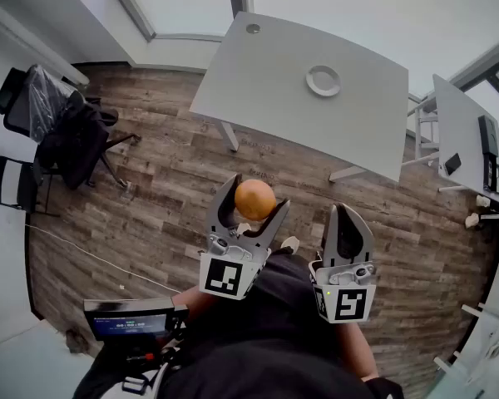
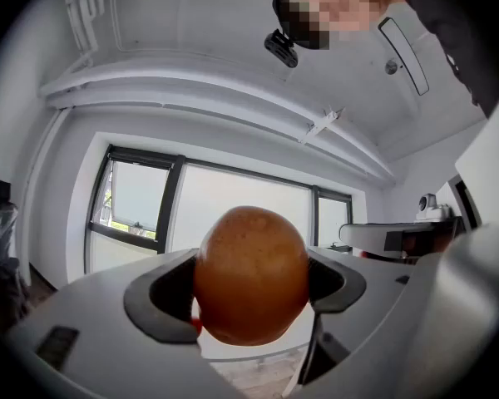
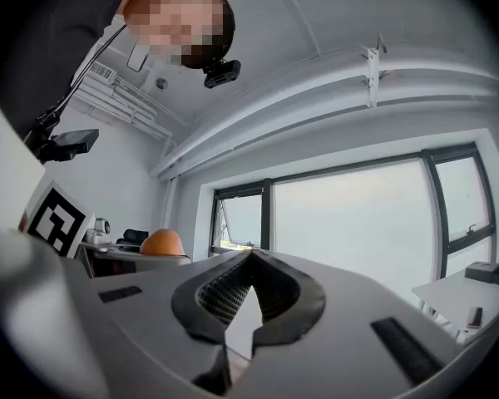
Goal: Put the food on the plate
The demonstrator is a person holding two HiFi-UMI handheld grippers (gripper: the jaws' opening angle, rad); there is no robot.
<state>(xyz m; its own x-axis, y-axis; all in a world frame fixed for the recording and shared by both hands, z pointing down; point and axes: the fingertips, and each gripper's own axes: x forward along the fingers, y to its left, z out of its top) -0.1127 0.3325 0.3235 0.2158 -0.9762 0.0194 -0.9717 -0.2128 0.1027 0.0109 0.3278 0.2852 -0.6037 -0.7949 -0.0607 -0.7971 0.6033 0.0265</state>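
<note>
A round orange-brown piece of food (image 1: 254, 201) sits between the jaws of my left gripper (image 1: 254, 194), which is shut on it and held over the wooden floor, short of the table. Its pads press both sides of the food (image 2: 249, 274) in the left gripper view, where that gripper (image 2: 251, 293) points up at the window. My right gripper (image 1: 344, 216) hangs beside it to the right, shut and empty; its jaws (image 3: 243, 306) meet with nothing between them. The food (image 3: 162, 243) shows at the left of that view. A small white plate (image 1: 323, 81) lies on the white table (image 1: 258, 81) farther ahead.
Black chairs (image 1: 41, 110) stand at the left by the wall. A second white table (image 1: 461, 127) with dark items is at the right. A dark screen device (image 1: 129, 318) sits low at the left of my body. Wooden floor (image 1: 166, 189) lies between me and the table.
</note>
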